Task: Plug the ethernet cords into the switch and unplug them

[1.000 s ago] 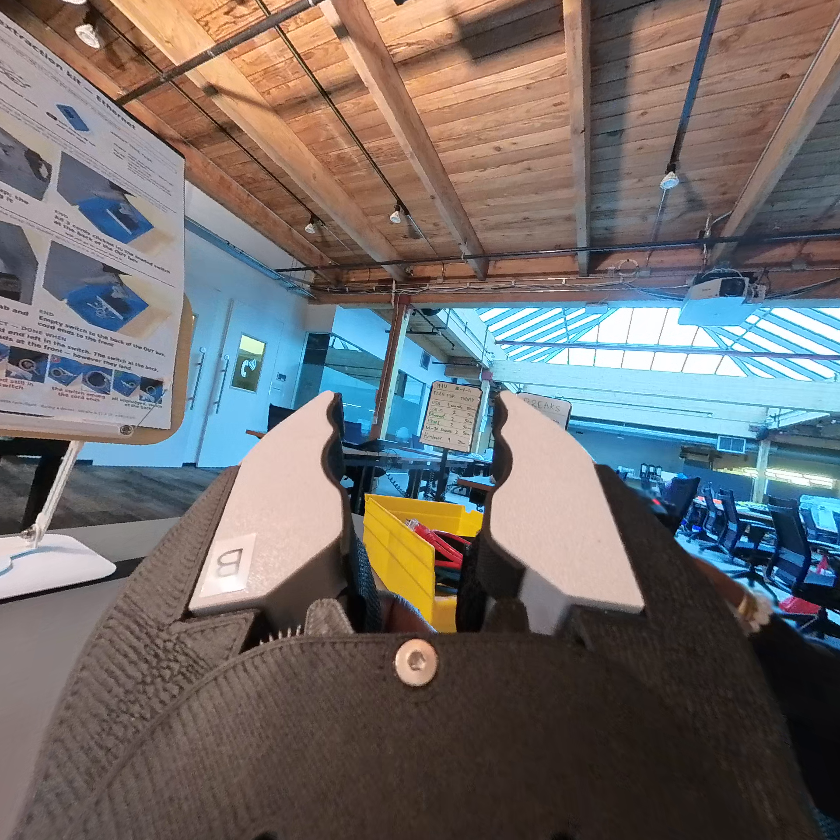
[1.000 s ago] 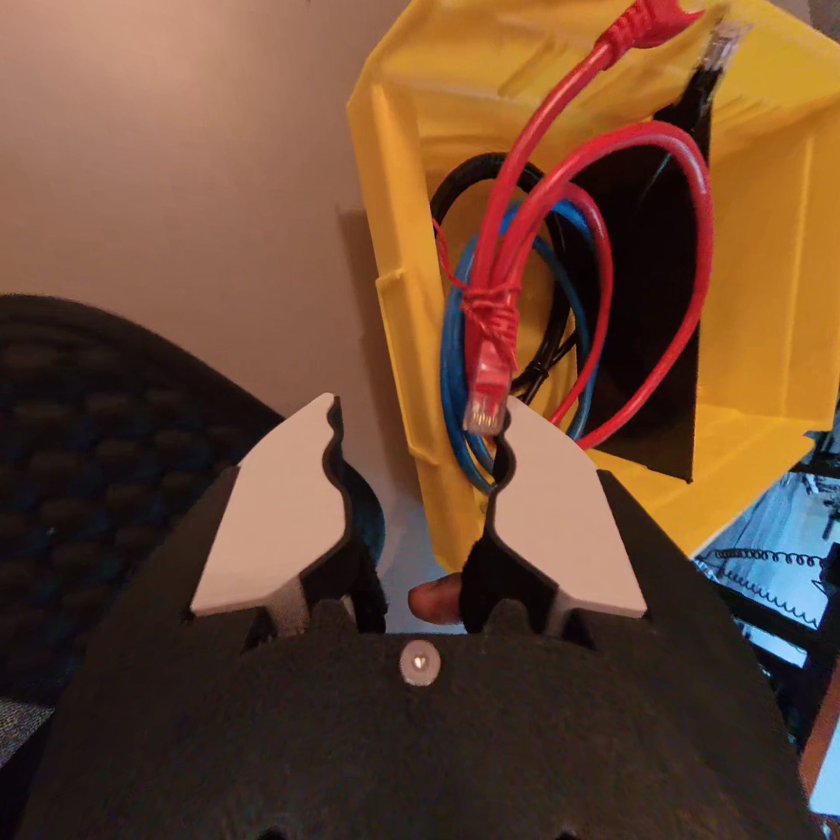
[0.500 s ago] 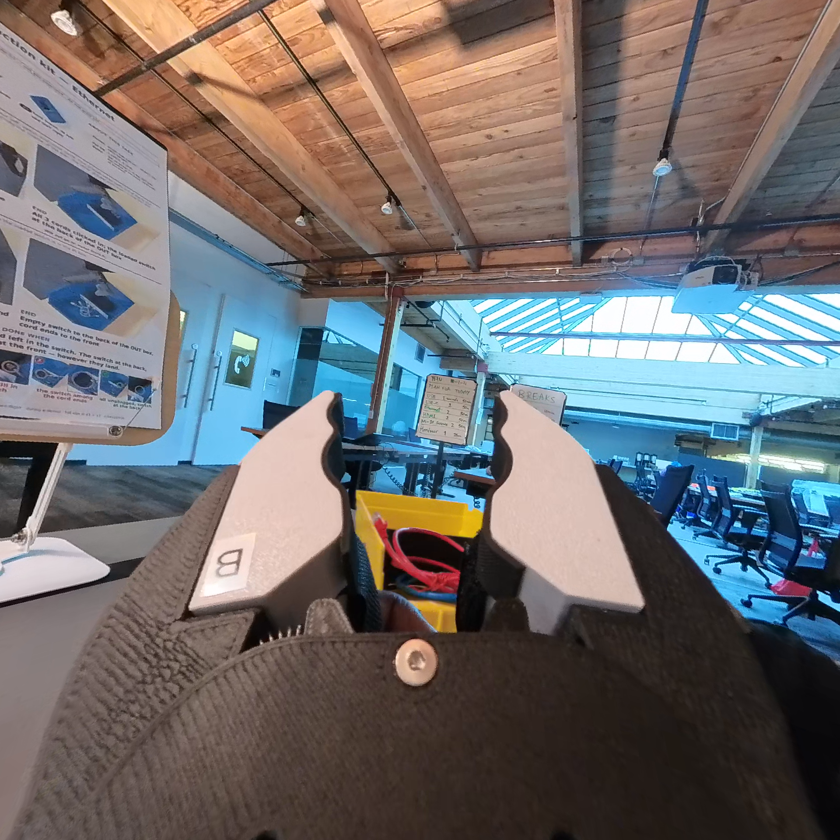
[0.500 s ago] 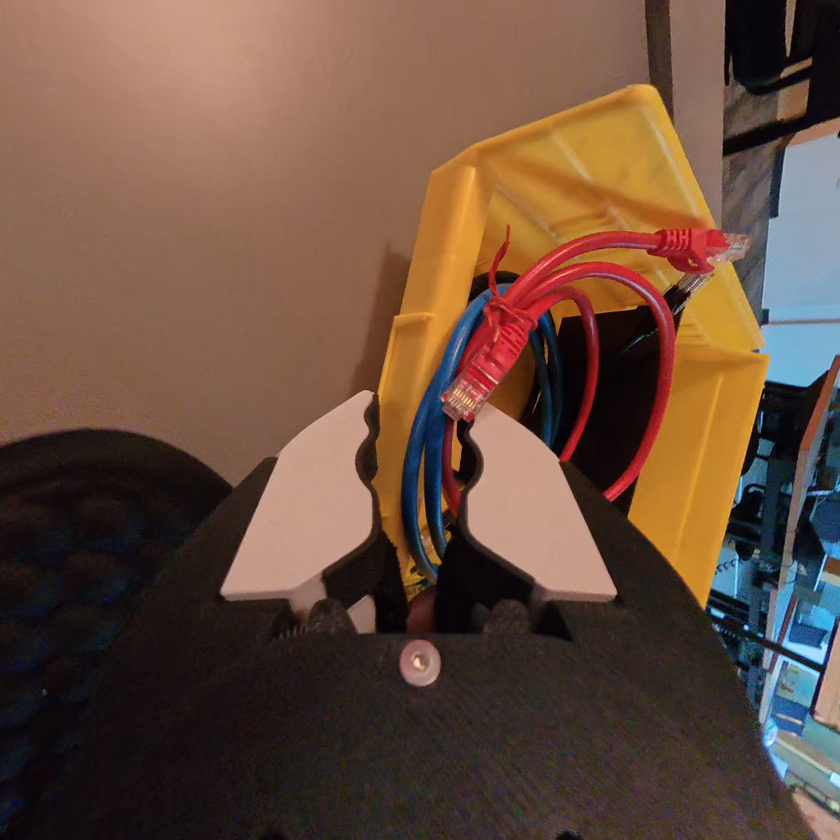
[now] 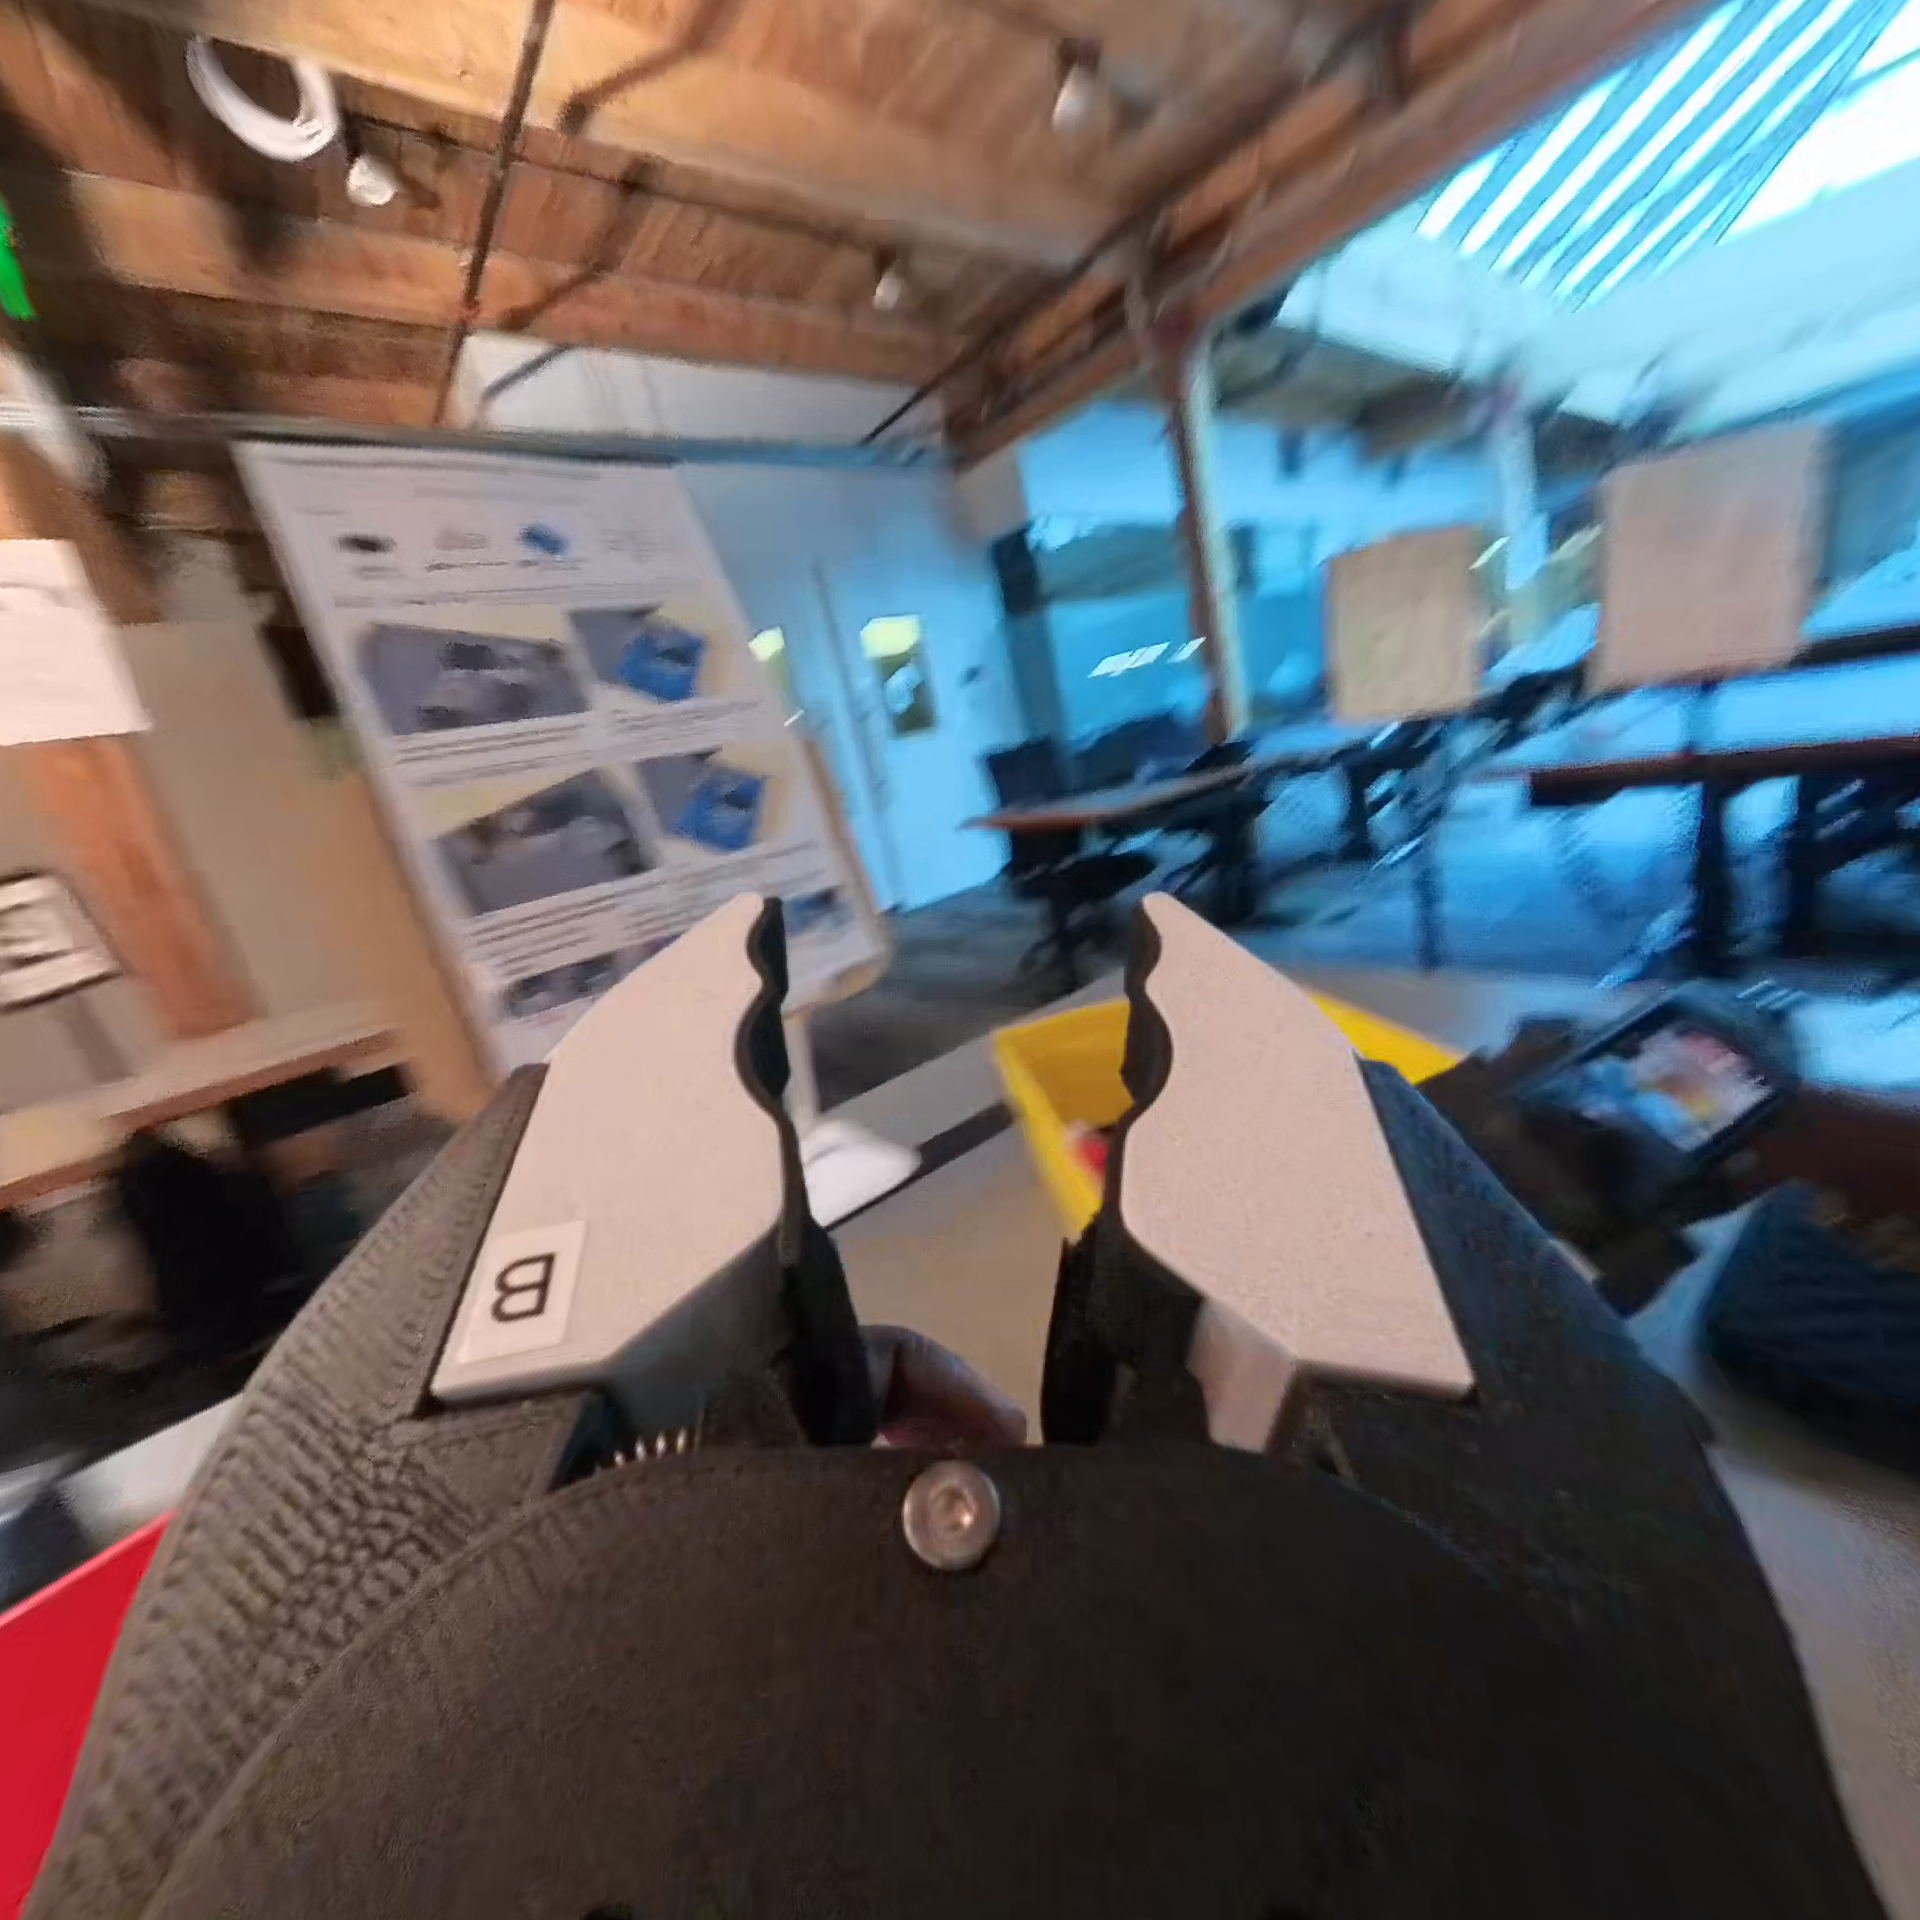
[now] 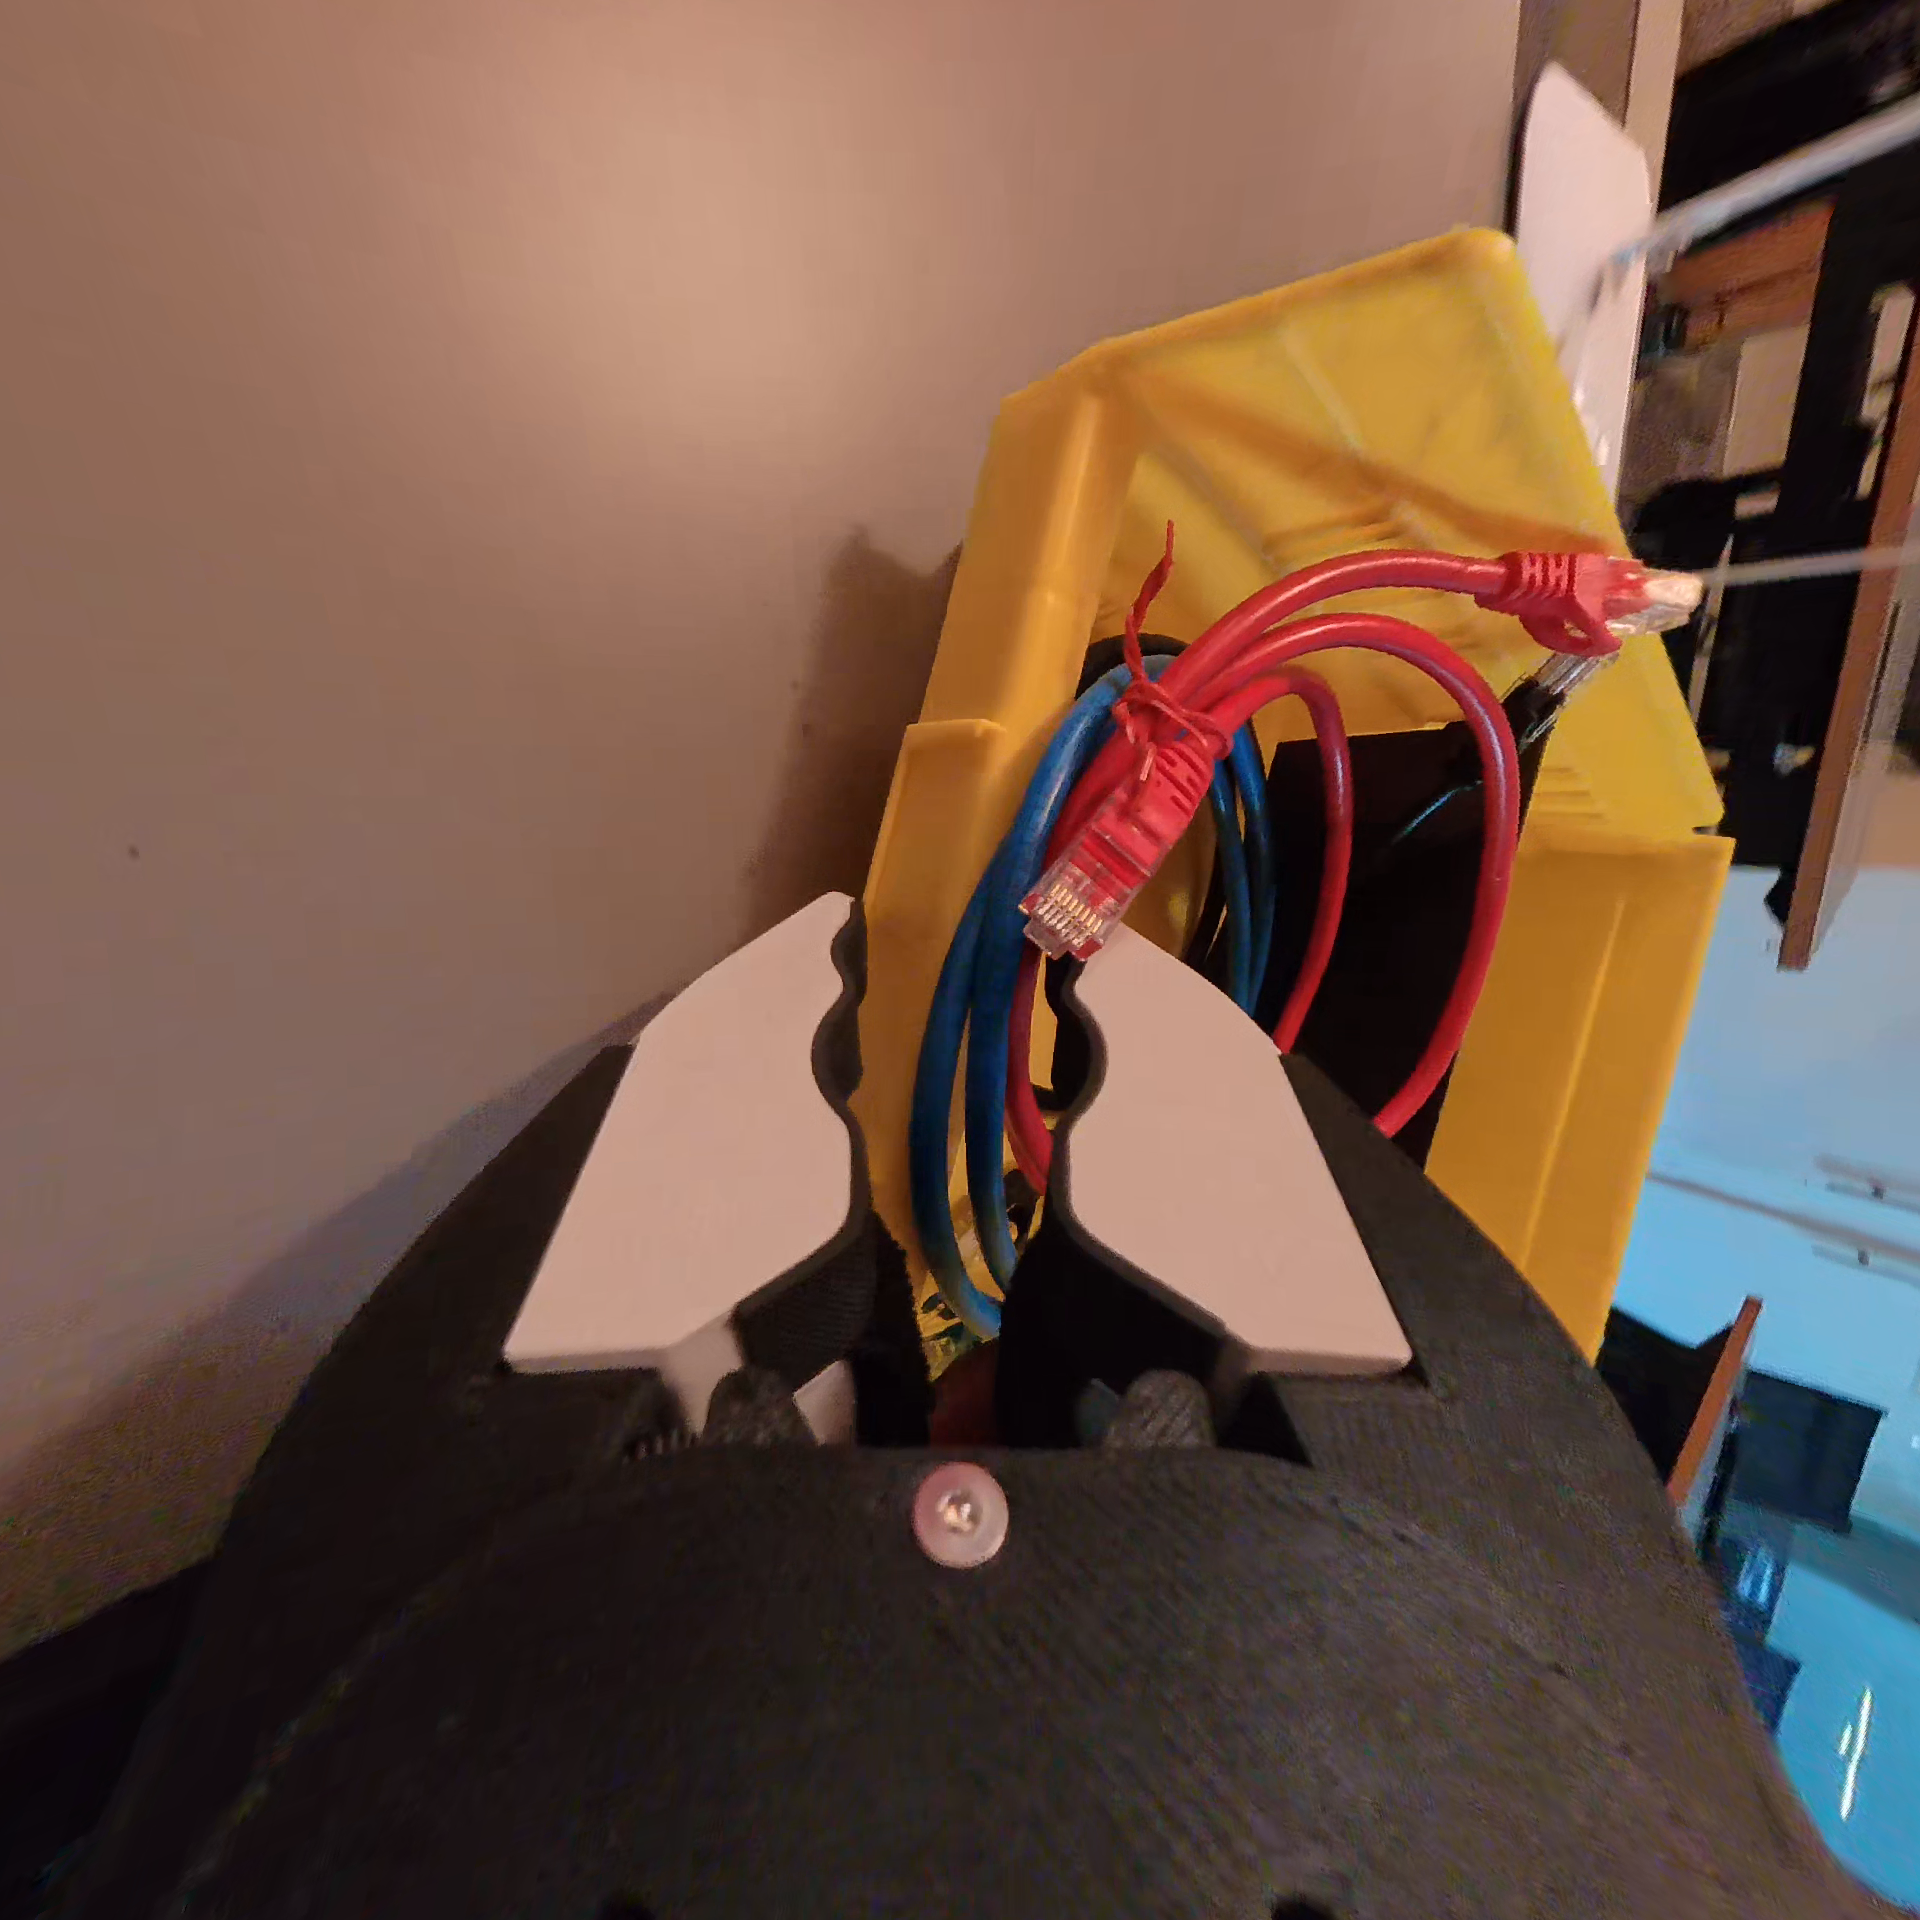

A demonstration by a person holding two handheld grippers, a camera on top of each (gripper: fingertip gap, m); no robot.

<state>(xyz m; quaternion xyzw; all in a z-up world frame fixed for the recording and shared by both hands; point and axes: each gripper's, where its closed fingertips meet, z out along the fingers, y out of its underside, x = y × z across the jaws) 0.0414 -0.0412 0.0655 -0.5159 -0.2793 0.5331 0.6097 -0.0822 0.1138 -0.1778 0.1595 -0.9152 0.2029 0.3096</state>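
A yellow bin (image 6: 1299, 416) holds a black switch (image 6: 1382, 935), a tied red ethernet cord (image 6: 1486, 883) with its plug (image 6: 1101, 873) hanging forward, a blue cord (image 6: 997, 987) and a black cord. My right gripper (image 6: 961, 956) is shut on the bin's near wall, with loops of the blue and red cords caught between the pads. My left gripper (image 5: 951, 935) is open and empty, in the air to the left of the bin (image 5: 1070, 1081). The left wrist view is blurred by motion and also shows the right gripper (image 5: 1662, 1101) beside the bin.
The bin stands on a grey table (image 6: 416, 520). An instruction board (image 5: 561, 748) on a white-footed stand (image 5: 852, 1164) rises behind the bin. A red thing (image 5: 52, 1683) lies at the lower left. Office tables and chairs fill the background. Spacing between my two grippers at the tips: around 30 cm.
My right jaws narrowed onto the bin's wall and cords a second ago and have stayed so. My left gripper has swung fast, so its view now looks lower and more to the left.
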